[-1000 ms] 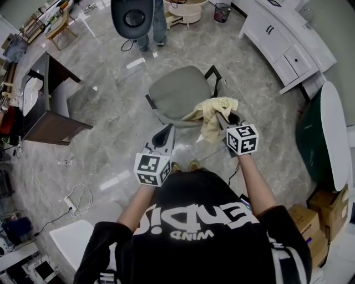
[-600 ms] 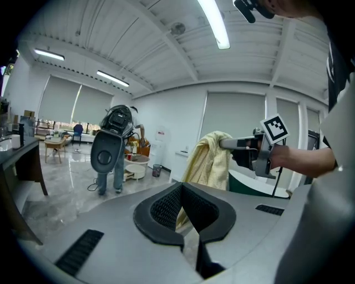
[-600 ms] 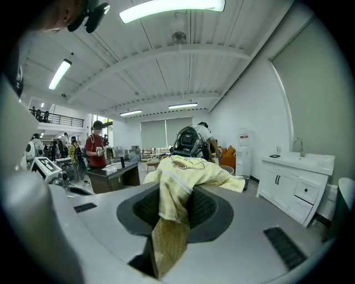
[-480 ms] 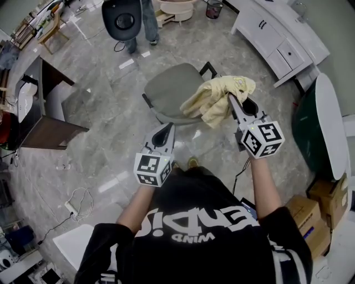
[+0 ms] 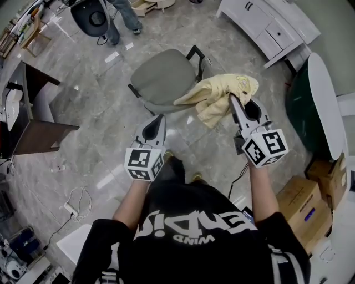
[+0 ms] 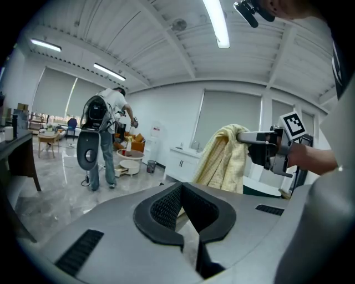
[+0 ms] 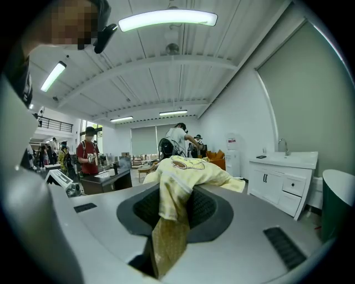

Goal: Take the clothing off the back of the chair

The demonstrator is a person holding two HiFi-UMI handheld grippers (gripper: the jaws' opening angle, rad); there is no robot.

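A pale yellow garment (image 5: 217, 95) hangs in the air over the right side of the grey office chair (image 5: 163, 77). My right gripper (image 5: 232, 101) is shut on it, and the cloth drapes over and between the jaws in the right gripper view (image 7: 176, 186). My left gripper (image 5: 157, 118) hovers near the chair's near edge, shut with nothing in it. In the left gripper view the garment (image 6: 224, 161) dangles from the right gripper (image 6: 245, 136) ahead. Whether the cloth's lower tip touches the chair I cannot tell.
White cabinets (image 5: 272, 28) stand at the back right, a dark green round table (image 5: 321, 94) at the right, cardboard boxes (image 5: 310, 205) below it. A dark desk (image 5: 33, 122) is at the left. A person (image 5: 122, 14) stands beyond the chair. A cable (image 5: 77, 199) lies on the floor.
My right gripper has risen with the yellow garment, lifting it up from the chair. The left gripper has stayed about where it was.
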